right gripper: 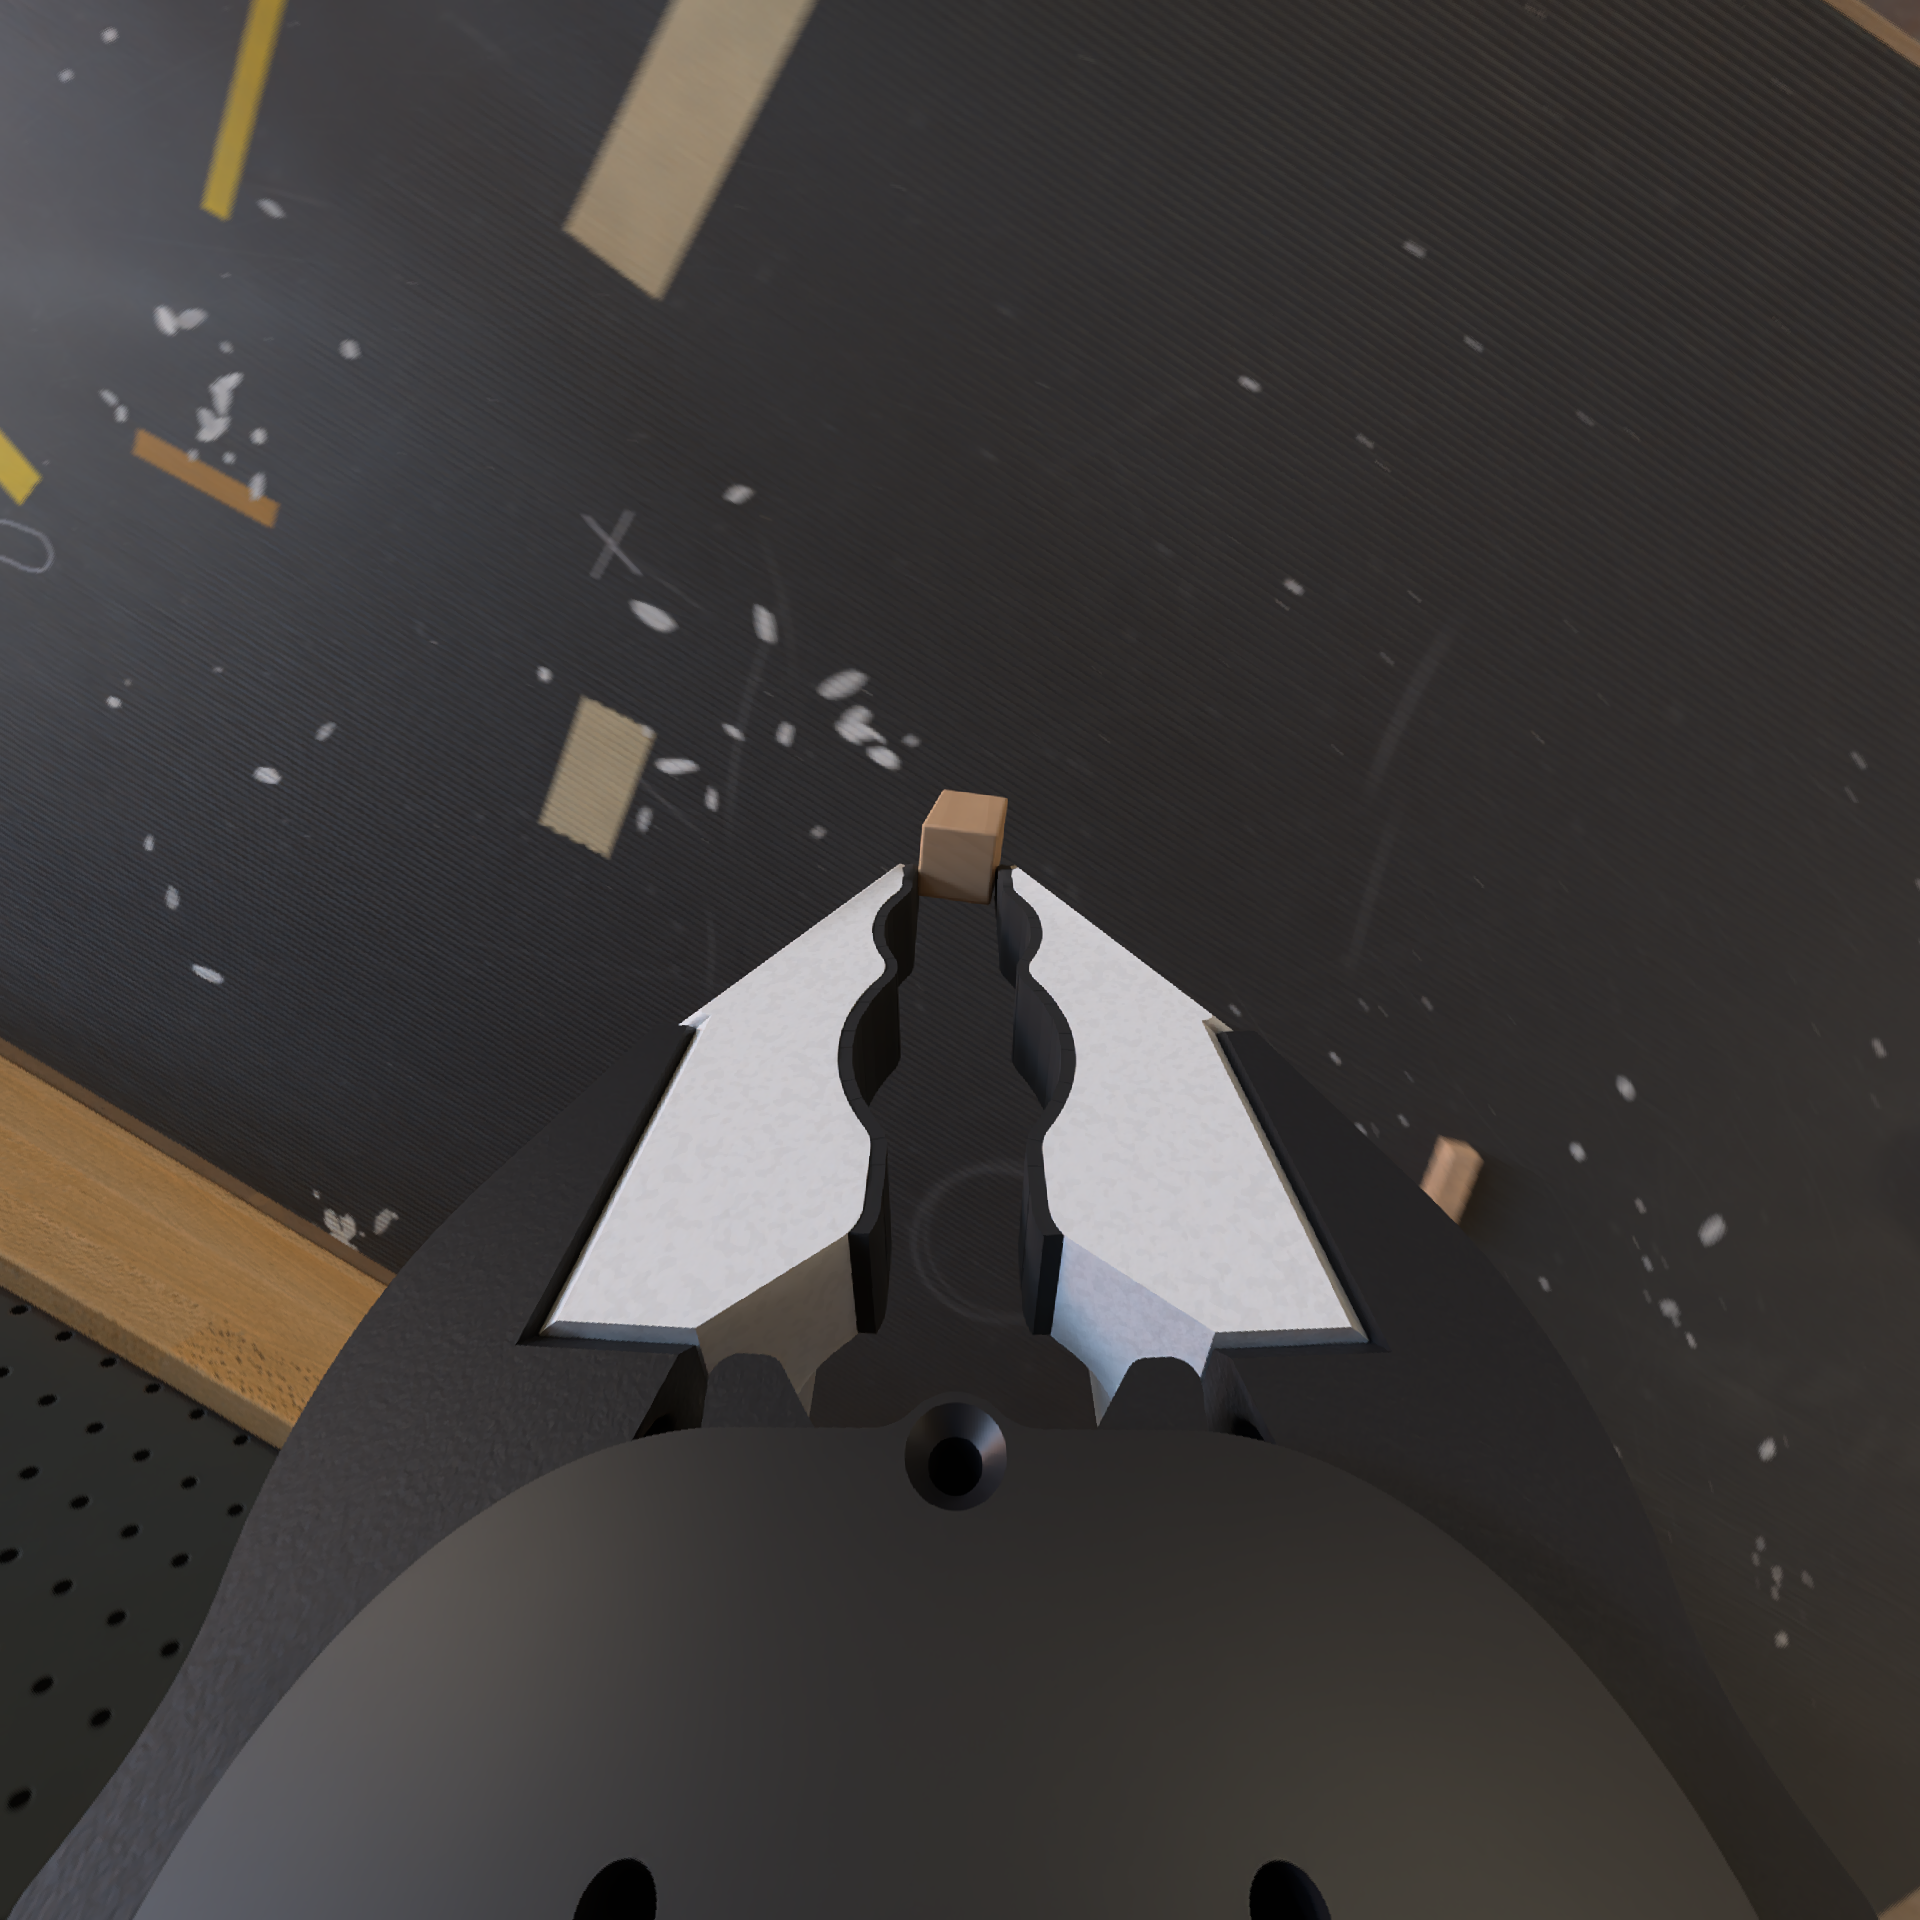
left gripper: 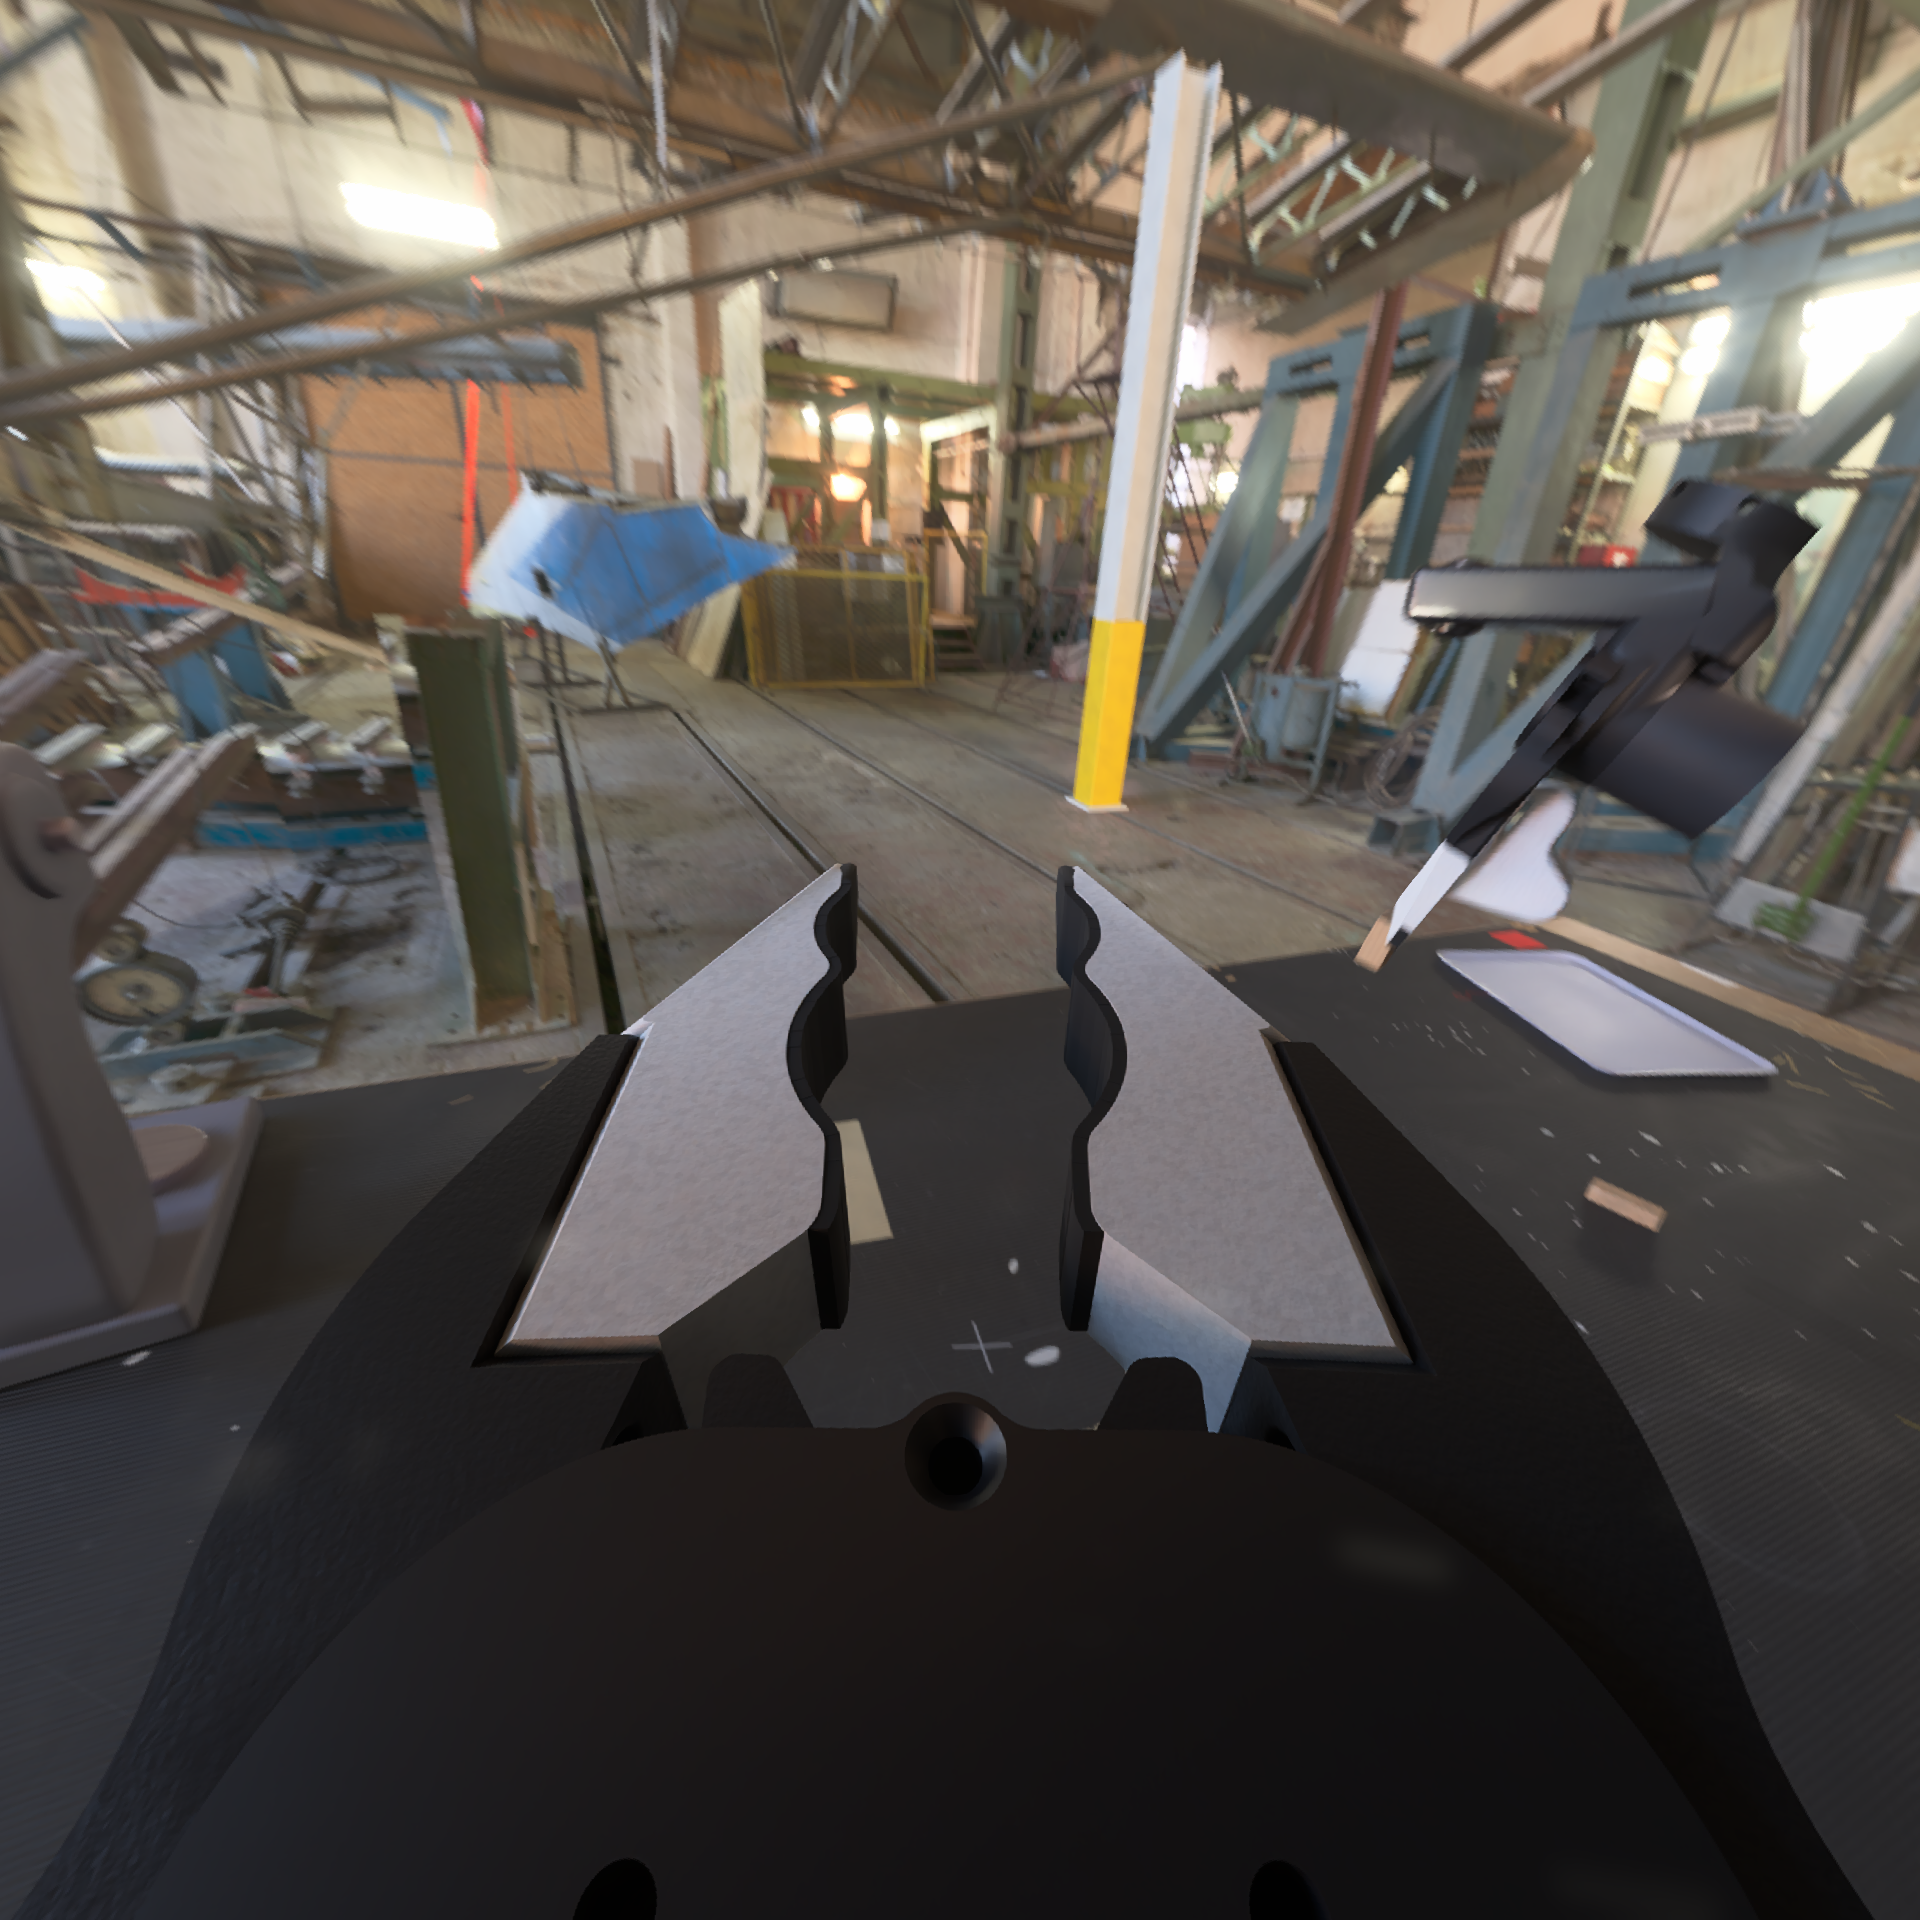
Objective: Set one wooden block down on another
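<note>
1. The right gripper [right gripper: 958, 878] was closed on a small wooden block [right gripper: 963, 844], pinched at the very tips of its two fingers and held clear above the table [right gripper: 1351, 623].
2. In the left wrist view the same right gripper [left gripper: 1387, 935] appeared at far right, tilted downward, with the held block [left gripper: 1374, 948] visible at its tip, just beside the near-left corner of a tray.
3. The second block [left gripper: 1626, 1205] lay flat on the table, well apart from the held one and nearer the camera than the tray. In the right wrist view this second block [right gripper: 1450, 1177] showed at the right edge of the gripper body, partly hidden by it.
4. The left gripper [left gripper: 956, 904] was open with a clear gap between its fingers and nothing between them. It sat low over the table, pointing toward the far edge.
5. Container: one shallow grey tray [left gripper: 1600, 1023] rested on the table at far right. Its visible interior held nothing.
6. The table was a dark ribbed mat marked with pale specks, strips of tan tape [right gripper: 597, 774] and a wooden border [right gripper: 156, 1236].
7. A brown stand [left gripper: 73, 1143] stood on the table at the left edge of the left wrist view.
</note>
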